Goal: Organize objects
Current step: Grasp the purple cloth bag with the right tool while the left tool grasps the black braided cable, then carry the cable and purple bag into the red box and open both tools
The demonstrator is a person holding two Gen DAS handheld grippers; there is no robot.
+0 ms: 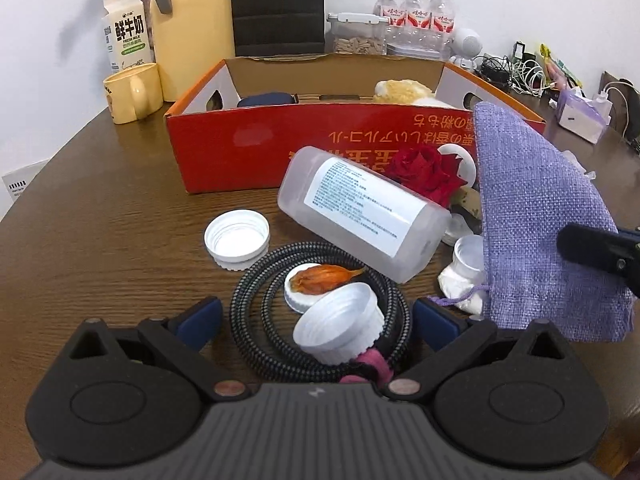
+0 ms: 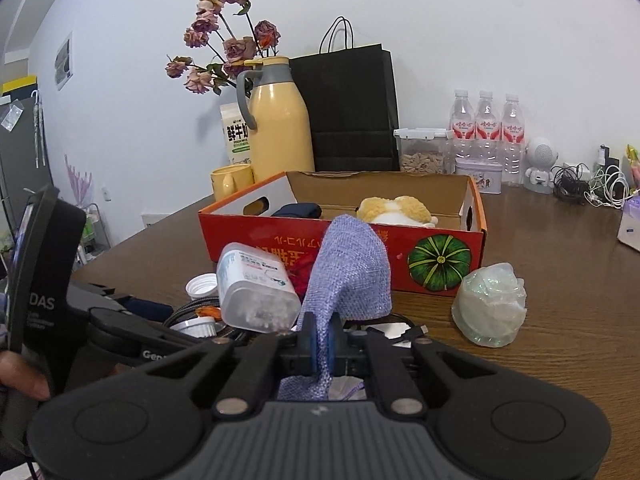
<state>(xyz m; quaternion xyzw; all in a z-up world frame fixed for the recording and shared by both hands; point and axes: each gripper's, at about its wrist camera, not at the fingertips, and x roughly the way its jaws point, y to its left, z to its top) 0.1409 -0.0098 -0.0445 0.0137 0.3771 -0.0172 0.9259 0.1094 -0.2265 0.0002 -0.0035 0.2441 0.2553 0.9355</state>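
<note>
We pinch the lilac woven fabric pouch (image 2: 348,276) in the clenched right gripper (image 2: 320,344), lifted before the red cardboard box (image 2: 320,240); next, carry it inside. Left gripper (image 1: 316,316) gapes, empty.

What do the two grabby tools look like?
Both tongs, left and right, have matte black linkage arms, blue finger pads, round black discs each side, copper-coloured pivot pins and a ribbed grey body with a small white logo. No cables show.
</note>
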